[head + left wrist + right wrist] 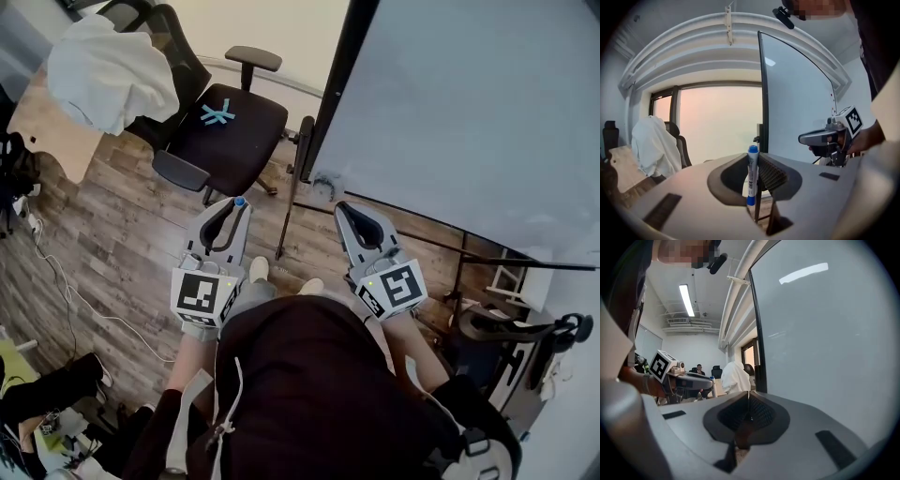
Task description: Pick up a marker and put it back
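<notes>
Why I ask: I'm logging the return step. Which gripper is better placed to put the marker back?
Left. The left gripper is shut on the marker, held upright with its blue cap up, facing the whiteboard. The right gripper has its jaws together on nothing.

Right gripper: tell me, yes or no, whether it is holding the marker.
No, the right gripper has its jaws shut together on nothing; the blue-capped marker stands clamped in the left gripper.
</notes>
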